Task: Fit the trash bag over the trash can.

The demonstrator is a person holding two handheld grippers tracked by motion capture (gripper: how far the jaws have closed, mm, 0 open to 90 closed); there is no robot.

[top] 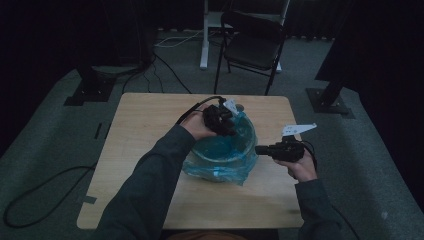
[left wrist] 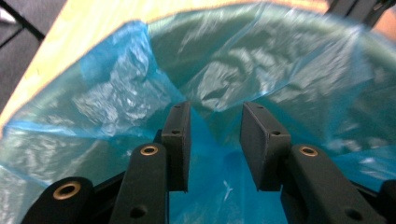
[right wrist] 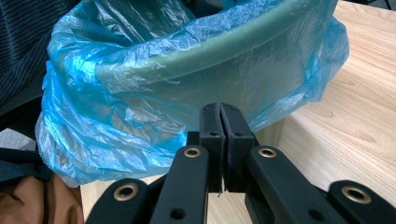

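My left jaws stand apart over the bin's mouth, and in the left gripper view a fold of the blue bag (left wrist: 219,88) lies between and just ahead of the pads without either pad pressing on it. My right jaws are closed flat against each other, and I cannot tell whether any film is caught between them; the right gripper view puts them just beside the bin's outer wall, where the bag's skirt hangs over the rim. That view also shows the dark green bin (right wrist: 219,60) through the plastic, which the left gripper view gives only as a greenish lining. From the high view I see the bin (top: 222,150) near the middle of the desk (top: 145,145), the left gripper (top: 220,120) tipped down at its far rim, and the right gripper (top: 267,149) held level at its right side. A folding chair (top: 252,45) stands on the floor beyond the desk.
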